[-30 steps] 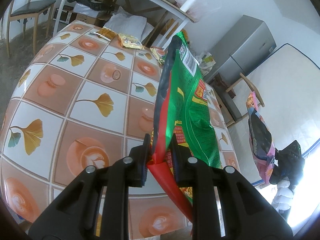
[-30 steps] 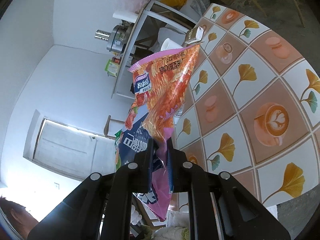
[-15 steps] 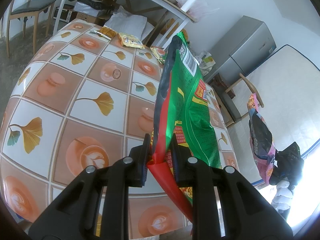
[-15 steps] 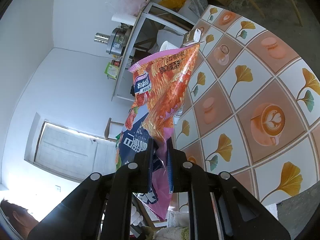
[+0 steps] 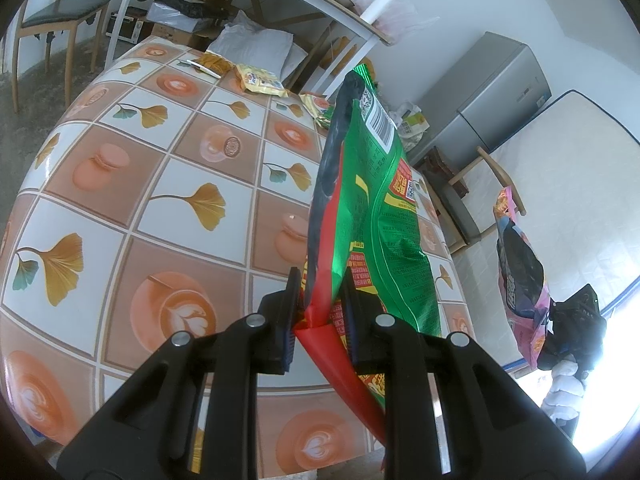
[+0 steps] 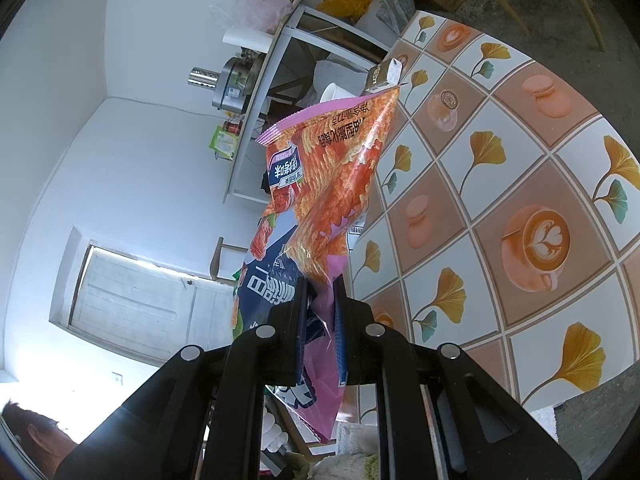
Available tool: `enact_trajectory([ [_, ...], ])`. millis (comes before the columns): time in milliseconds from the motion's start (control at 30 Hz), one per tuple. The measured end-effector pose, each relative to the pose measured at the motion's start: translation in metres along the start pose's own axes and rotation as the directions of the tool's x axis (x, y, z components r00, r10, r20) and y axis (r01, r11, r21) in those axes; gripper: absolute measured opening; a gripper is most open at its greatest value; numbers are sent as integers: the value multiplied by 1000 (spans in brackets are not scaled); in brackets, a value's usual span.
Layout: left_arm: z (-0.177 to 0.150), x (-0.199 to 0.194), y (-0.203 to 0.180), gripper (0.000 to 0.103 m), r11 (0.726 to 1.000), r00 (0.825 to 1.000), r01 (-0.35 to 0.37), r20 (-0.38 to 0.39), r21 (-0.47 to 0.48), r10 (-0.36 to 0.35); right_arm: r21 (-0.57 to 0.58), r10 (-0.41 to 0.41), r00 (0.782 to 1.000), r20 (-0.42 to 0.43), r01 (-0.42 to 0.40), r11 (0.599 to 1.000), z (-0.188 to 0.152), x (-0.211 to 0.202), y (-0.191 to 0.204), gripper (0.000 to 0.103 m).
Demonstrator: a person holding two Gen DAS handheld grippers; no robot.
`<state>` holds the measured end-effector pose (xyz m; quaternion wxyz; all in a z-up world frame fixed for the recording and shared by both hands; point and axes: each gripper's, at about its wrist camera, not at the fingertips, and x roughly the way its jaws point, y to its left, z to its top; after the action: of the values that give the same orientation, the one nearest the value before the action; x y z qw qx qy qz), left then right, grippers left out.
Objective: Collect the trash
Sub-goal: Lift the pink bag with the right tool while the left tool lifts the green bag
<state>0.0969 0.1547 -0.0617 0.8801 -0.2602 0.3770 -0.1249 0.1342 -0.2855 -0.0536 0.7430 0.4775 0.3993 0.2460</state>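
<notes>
Left gripper (image 5: 320, 312), black plastic two-finger clamp with blue pads, jaws narrow and pinching the lower edge of a glossy green-and-red foil snack bag (image 5: 372, 208). Bag stands up from the jaws, held off the table, creased, flattish and slack; white barcode patch near its top, red inner flap hanging below the pads. What is inside it cannot be told.

Right gripper (image 6: 320, 312), same black build, jaws nearly closed on a crinkled orange-and-pink plastic snack bag (image 6: 332, 184). Serrated pink seal at the top, dark blue panel with white lettering lower left, pink film trailing under the fingers. It is held in the air beside the table edge, contents not visible. In the left wrist view the same bag (image 5: 520, 272) shows far right, well apart from the green one.

Table (image 5: 120, 208) covered in a shiny oilcloth printed in squares: yellow ginkgo leaves, latte cups, macarons. At its far end lie a small yellow wrapper (image 5: 260, 80) and an orange flat wrapper (image 5: 214, 63), both on the cloth. A small brown-and-white carton (image 6: 382, 76) stands at the far table edge in the right wrist view.

Behind: white metal-frame shelf (image 5: 320, 20) with a steel pot (image 6: 236, 80), a grey metal cabinet (image 5: 492, 92), a wooden chair with dark seat (image 5: 60, 12).
</notes>
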Motion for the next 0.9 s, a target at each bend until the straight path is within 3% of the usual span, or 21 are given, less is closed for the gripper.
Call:
enact_trajectory([
  [567,3,0,-10,18,1000,1000,15,10,5,-15,0,6,1000,8,-6,1000,1,-3,1,12],
  [900,14,2,-59,18,994,997,65,27,89,-67,-16,24,996,81,-23,1000,4,-38,-1,13],
])
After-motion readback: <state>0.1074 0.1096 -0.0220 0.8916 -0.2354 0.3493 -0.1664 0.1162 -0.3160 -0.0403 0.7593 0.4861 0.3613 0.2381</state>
